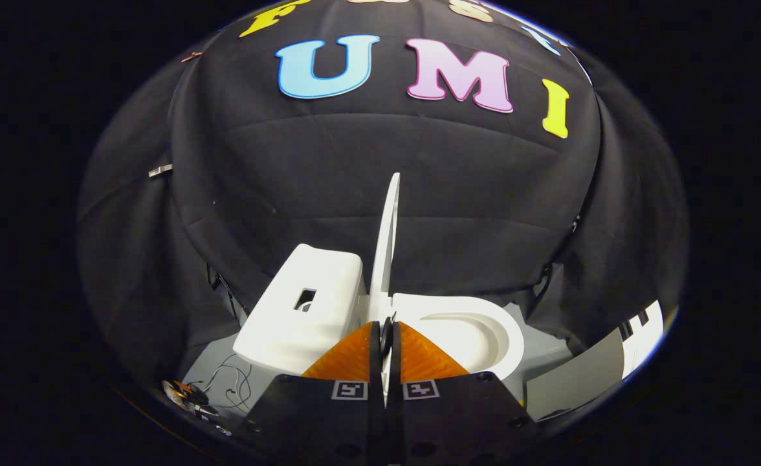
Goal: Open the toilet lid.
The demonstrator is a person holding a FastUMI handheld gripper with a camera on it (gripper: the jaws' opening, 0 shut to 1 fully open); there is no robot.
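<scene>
The claw (386, 336) was closed on the thin edge of a white toilet lid (386, 246), one finger pressing each side. The lid stood nearly upright, seen edge-on, rising straight ahead of the fingers. To its left sat the white tank (303, 310); to its right lay the open seat and bowl (468, 333). Thin cables (228, 382) lay on the grey floor (542, 356) beside the tank.

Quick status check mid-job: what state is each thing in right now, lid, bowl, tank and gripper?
toilet lid: raised upright, edge-on, its lower edge between the fingers
toilet bowl: uncovered, beyond the fingers
tank: beside the raised lid, with a dark opening on its face
gripper: shut on the toilet lid
</scene>
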